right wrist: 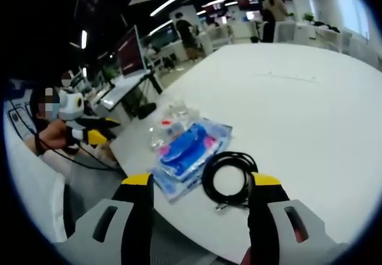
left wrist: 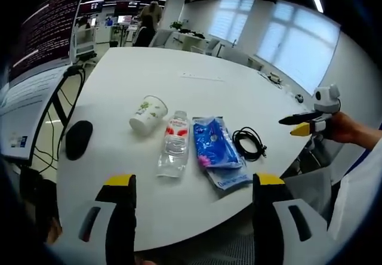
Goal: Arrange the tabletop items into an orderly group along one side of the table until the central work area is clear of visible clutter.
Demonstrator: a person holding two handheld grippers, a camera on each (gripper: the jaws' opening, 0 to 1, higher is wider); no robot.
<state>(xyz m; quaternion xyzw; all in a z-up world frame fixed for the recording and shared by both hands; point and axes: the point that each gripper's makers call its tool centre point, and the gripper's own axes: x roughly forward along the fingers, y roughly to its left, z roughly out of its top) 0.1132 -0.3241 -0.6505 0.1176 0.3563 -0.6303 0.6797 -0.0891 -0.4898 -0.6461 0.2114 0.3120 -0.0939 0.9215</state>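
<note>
On the white table (left wrist: 197, 74) a paper cup (left wrist: 147, 114) lies on its side. Beside it lie a clear water bottle (left wrist: 173, 142), a blue packet (left wrist: 216, 148) and a coiled black cable (left wrist: 249, 142). My left gripper (left wrist: 194, 184) hangs open above the near edge, short of the bottle and packet. My right gripper (right wrist: 202, 181) is open, close over the cable (right wrist: 230, 175), with the packet (right wrist: 188, 151) and bottle (right wrist: 170, 125) just beyond. A hand holds the right gripper (left wrist: 307, 123) off the table's right edge. The left gripper (right wrist: 89, 135) comes in from the left.
A black mouse-like object (left wrist: 78, 138) lies near the table's left edge. Monitors (left wrist: 42, 32) stand to the left with cables hanging beside them. The far half of the table is bare white surface. People stand among desks at the back.
</note>
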